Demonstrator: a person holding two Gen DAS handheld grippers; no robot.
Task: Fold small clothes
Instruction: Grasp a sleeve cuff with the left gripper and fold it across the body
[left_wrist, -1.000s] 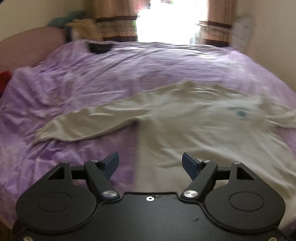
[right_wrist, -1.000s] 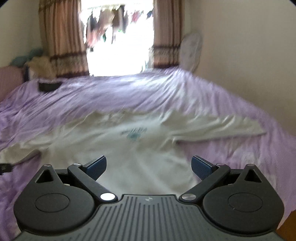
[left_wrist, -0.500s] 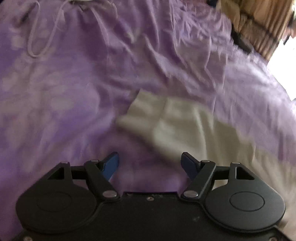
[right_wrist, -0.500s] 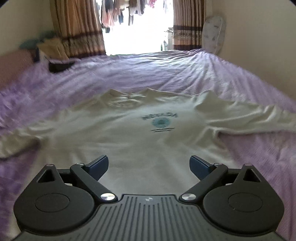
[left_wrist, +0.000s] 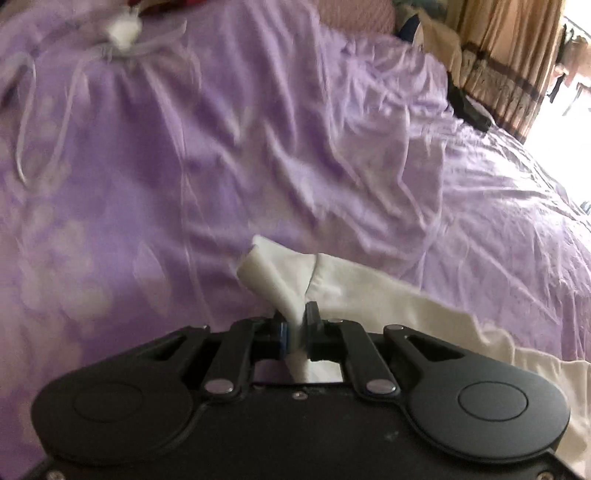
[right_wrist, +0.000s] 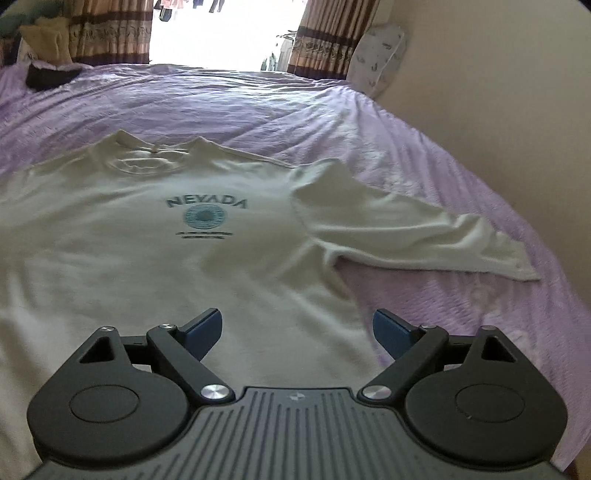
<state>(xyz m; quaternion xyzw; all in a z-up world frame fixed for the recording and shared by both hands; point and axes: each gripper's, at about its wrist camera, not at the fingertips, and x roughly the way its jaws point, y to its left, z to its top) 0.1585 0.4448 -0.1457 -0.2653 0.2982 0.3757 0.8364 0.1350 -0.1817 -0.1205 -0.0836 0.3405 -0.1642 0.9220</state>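
A white long-sleeved shirt (right_wrist: 155, 236) with a blue NEVADA print lies flat, front up, on the purple bedsheet (right_wrist: 258, 99). In the left wrist view my left gripper (left_wrist: 295, 325) is shut on the cuff end of the shirt's left sleeve (left_wrist: 280, 273), which bunches up between the pads and stands off the sheet. The sleeve runs off to the right (left_wrist: 424, 317). In the right wrist view my right gripper (right_wrist: 297, 328) hangs open over the shirt's lower right side, near its edge, with nothing gripped. The right sleeve (right_wrist: 413, 229) lies spread out to the right.
A white cord (left_wrist: 44, 122) and a white bundle (left_wrist: 122, 27) lie on the sheet at the far left. A dark item (right_wrist: 50, 75) sits near the curtains (right_wrist: 110, 33). A wall (right_wrist: 498, 92) borders the bed on the right. A pillow (right_wrist: 376, 55) leans against it.
My left gripper swung left from the shirt's body to the sleeve end and closed on the cuff. My right gripper moved in lower over the shirt and stayed open.
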